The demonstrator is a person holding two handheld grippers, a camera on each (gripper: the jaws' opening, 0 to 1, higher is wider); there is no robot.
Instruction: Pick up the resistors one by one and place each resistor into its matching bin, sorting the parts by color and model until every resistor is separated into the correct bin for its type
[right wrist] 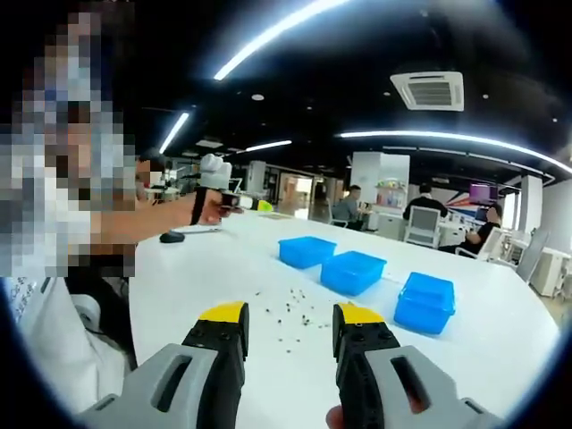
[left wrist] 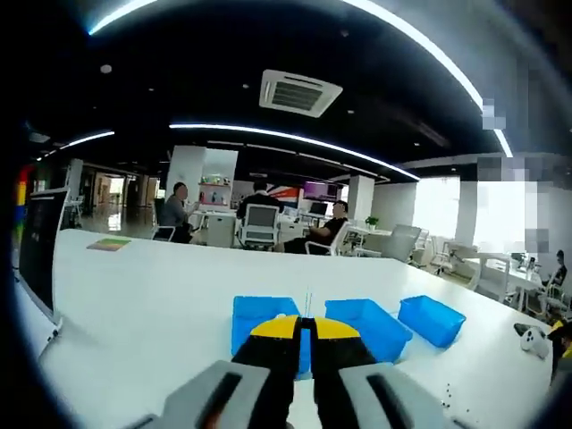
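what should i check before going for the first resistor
1. Right tool open: ok, jaws stand apart with nothing between.
2. Left tool open: not ok, jaws shut together, with a thin wire rising from the tips; what it holds cannot tell.
3. Resistors in reach: ok, scattered on the white table just past the right tool.
4. Three blue bins ready: ok, upright beyond the parts.
5. Bin contents: cannot tell.
6. Colour and model of each part: cannot tell, too small.

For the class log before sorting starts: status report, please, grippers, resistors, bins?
Left gripper shut, raised near the blue bins. Right gripper open, empty, above the scattered resistors. Three bins beyond. Nothing blocking on the white table.
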